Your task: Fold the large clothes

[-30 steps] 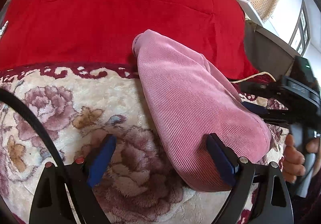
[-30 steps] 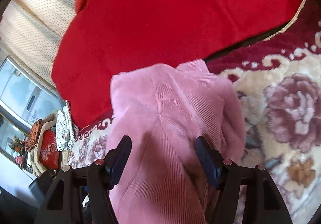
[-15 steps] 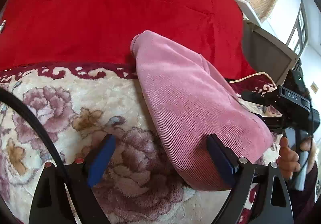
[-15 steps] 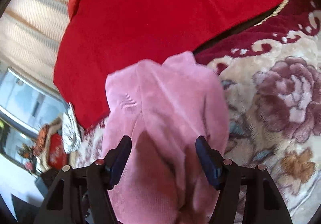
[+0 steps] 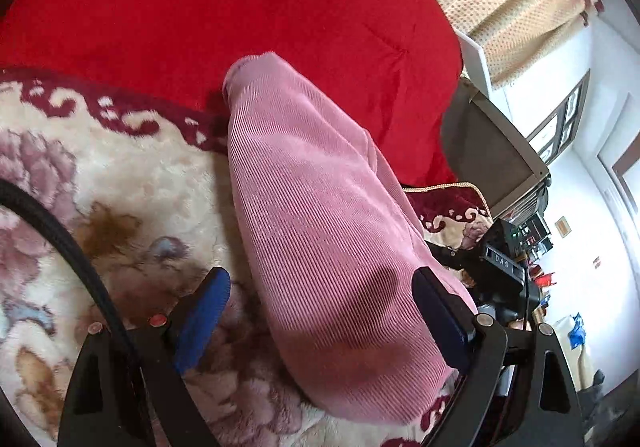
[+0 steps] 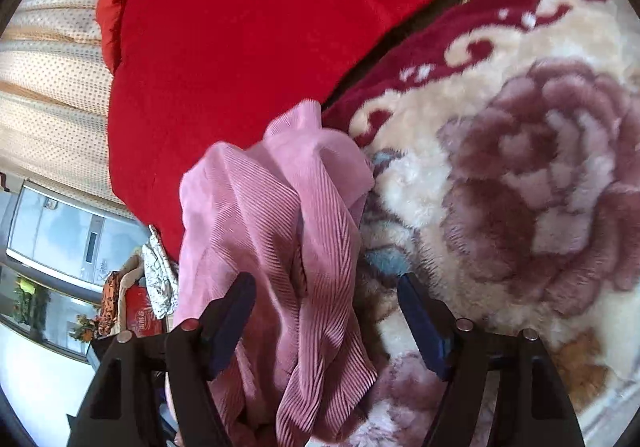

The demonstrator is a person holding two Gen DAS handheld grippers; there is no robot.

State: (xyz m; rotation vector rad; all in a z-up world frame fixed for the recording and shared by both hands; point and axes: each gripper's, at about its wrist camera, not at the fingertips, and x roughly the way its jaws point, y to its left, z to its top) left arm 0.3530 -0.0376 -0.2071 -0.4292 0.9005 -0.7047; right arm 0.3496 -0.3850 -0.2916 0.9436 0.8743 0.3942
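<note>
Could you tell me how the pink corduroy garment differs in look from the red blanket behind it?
The pink corduroy garment is finely ribbed; the red blanket looks smooth and plain. The garment is bunched into a narrow folded bundle, while the blanket spreads wide and nearly flat. The garment lies mostly on the floral rug, with its far end reaching the blanket's edge. Both are soft fabric.

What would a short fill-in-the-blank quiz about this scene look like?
1. The ribbed garment is ____ in colour.
2. The blanket beneath it carries a ____ pattern.
3. Both the left tool and the right tool have their fingers ____.
4. Behind the garment lies a plain ____ cloth.

Missing words: pink; floral; open; red
</note>
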